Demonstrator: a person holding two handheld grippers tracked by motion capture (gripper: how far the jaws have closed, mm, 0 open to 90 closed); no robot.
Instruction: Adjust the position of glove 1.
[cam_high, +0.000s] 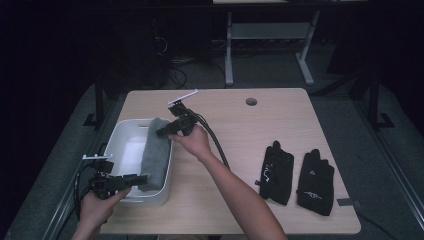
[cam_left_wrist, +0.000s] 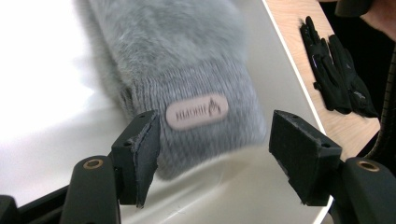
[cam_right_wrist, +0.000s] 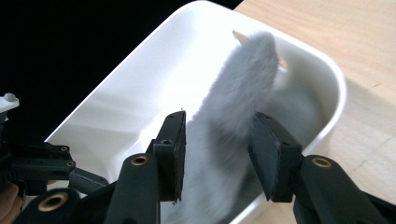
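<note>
Two grippers worked one grey fuzzy glove (cam_high: 155, 156) at the white bin (cam_high: 121, 136) on the left side of the table (cam_high: 240, 125).

High view: glove lay along the bin's right wall, long axis running near to far, cuff at the near end. Left gripper (cam_high: 142, 178) sat at the near end, by the cuff. Right gripper (cam_high: 161, 132) reached in at the far end, by the fingertip part. Each hand held the end nearer to it. Two black gloves (cam_high: 295, 176) lay flat on the right of the table, well apart from the bin.

Left gripper view: jaws stood parted, one to each side of the ribbed cuff with its oval label (cam_left_wrist: 197, 112). Left pad close against the knit, perhaps brushing it; right pad clearly off it, with a gap. Not gripping, as far as could be judged.

Right gripper view: jaws apart, the fuzzy end (cam_right_wrist: 247, 88) rising between them, blurred. Neither pad seemed to press; whether the fabric grazed them could not be told.

Judgement: glove was being let go into the bin. Both tools were at opposite ends of its long axis, so the next move likely turns on backing each away along that line.
</note>
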